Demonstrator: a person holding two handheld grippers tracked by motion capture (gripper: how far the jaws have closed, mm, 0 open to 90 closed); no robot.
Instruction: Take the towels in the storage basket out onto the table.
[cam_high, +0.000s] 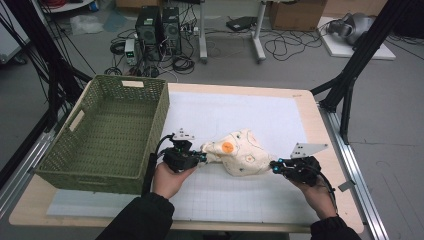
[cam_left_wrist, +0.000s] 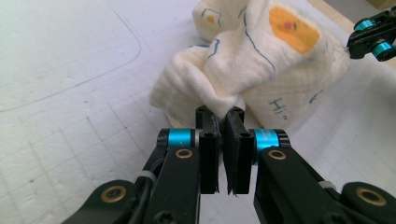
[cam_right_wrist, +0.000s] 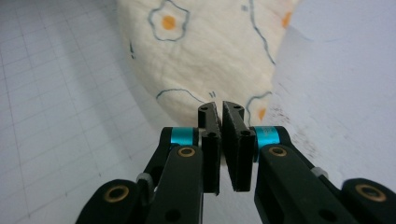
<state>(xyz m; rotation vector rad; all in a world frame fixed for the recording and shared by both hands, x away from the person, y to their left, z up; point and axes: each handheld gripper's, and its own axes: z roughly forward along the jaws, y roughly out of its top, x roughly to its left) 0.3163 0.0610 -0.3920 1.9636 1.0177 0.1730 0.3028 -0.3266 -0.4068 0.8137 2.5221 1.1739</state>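
One woven green basket (cam_high: 107, 132) stands on the left part of the desk (cam_high: 310, 107), which is covered by one white gridded mat (cam_high: 225, 112). Just right of the basket's near corner comes the left hand-held gripper (cam_high: 204, 158), held in the person's left hand (cam_high: 169, 180); its jaws are clenched on a bunched corner of the cloth (cam_high: 239, 152), as the left gripper view shows, where a twist of cream fabric (cam_left_wrist: 261, 60) runs down between the two black jaws of that gripper (cam_left_wrist: 223, 116). There is one cloth, cream with orange spots and thin blue outlines, and it lies in the middle of the mat, stretched between the two grippers and humped up in crumpled folds; whether its middle rests on the mat or hangs clear cannot be told. At its right end the right hand-held gripper (cam_high: 273, 165), in the person's right hand (cam_high: 315, 192), is likewise clenched on the cloth's edge: in the right gripper view the jaws of this gripper (cam_right_wrist: 220, 112) stand nearly together with the hem of the cloth (cam_right_wrist: 205, 51) pinched at their tips. So the count is two grippers, each gripping one end of the one cloth, and one basket, well apart from the cloth.
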